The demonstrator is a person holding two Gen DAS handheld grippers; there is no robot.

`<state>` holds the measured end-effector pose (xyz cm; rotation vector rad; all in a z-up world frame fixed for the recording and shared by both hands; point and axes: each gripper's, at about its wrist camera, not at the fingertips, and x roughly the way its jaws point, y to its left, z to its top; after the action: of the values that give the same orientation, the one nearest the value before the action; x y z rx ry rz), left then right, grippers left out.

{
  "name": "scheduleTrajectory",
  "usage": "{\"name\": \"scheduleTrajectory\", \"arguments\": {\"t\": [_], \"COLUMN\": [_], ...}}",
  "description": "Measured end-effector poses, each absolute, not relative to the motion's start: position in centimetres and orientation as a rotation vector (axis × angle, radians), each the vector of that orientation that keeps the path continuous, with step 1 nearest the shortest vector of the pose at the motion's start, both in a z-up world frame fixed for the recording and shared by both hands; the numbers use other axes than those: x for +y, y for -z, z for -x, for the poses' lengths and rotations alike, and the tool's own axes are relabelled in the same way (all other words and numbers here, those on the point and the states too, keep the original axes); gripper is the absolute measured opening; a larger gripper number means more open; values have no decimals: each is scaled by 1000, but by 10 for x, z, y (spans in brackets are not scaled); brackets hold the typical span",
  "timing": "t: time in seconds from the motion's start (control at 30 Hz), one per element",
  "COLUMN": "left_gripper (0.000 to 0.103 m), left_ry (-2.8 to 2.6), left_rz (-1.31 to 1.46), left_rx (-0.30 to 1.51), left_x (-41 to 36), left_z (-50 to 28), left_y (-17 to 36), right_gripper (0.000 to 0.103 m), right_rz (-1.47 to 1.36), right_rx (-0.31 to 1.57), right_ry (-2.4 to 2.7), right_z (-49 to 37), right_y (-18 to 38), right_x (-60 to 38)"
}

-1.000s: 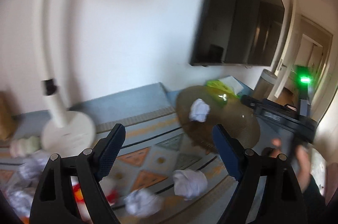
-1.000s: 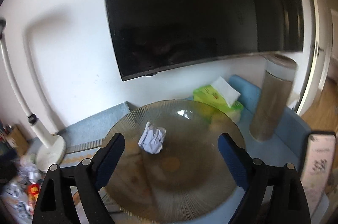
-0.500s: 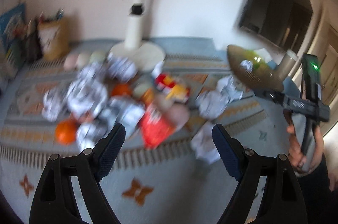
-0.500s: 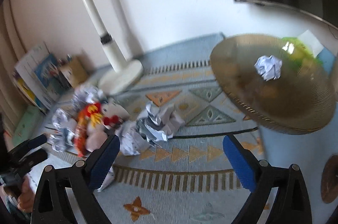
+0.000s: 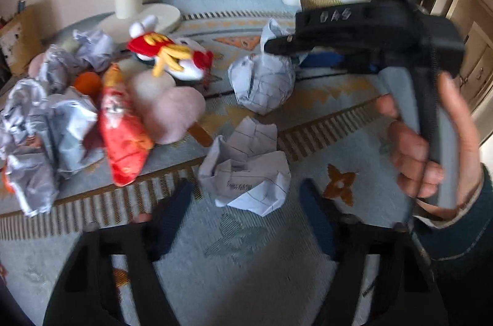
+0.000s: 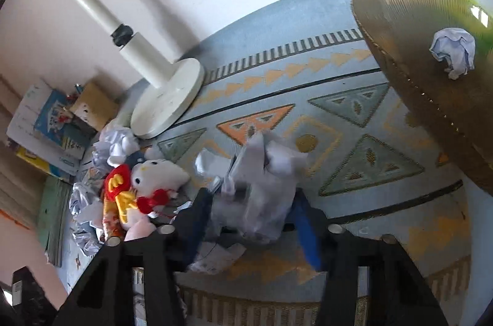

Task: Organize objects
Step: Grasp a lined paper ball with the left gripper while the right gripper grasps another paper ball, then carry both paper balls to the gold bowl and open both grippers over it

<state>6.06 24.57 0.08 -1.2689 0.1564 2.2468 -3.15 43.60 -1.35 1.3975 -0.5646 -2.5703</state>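
1. My left claw [image 5: 245,213] hangs with its blue-padded fingers spread apart, holding nothing, just above a crumpled sheet of lined paper [image 5: 246,169] on the patterned rug [image 5: 246,258].
2. My right claw [image 6: 251,210] has its fingers around a second crumpled paper ball [image 6: 258,187]; motion blur keeps me from telling whether they press it.
3. In the left wrist view my right hand [image 5: 431,141] grips that claw's handle, with the paper ball [image 5: 263,82] at its tip.
4. A Hello Kitty plush [image 6: 141,190] in red and yellow lies left of that ball, among more crumpled paper [image 5: 40,135] and a red snack bag [image 5: 123,135].
5. A ribbed amber glass plate [image 6: 400,49] sits to the right, carrying one small paper wad [image 6: 453,52].
6. A white lamp base [image 6: 168,99] stands behind the plush.
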Motion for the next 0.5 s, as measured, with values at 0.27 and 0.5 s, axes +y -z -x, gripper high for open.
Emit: {"name": "scheduleTrajectory", "arguments": {"t": [0.27, 0.5], "left_gripper": [49, 49], "left_ry": [-2268, -2295], "left_rz": [1163, 916], "left_rx": [121, 77], "left_x": [241, 280], "left_z": [-71, -49], "left_y": [-18, -105], "right_gripper": [48, 48], "right_rz": [-1153, -942], "right_rx": [-531, -535], "right_ry": [2741, 3093], "right_z": [-19, -61], "right_y": [-49, -131], "right_x": [463, 536]}}
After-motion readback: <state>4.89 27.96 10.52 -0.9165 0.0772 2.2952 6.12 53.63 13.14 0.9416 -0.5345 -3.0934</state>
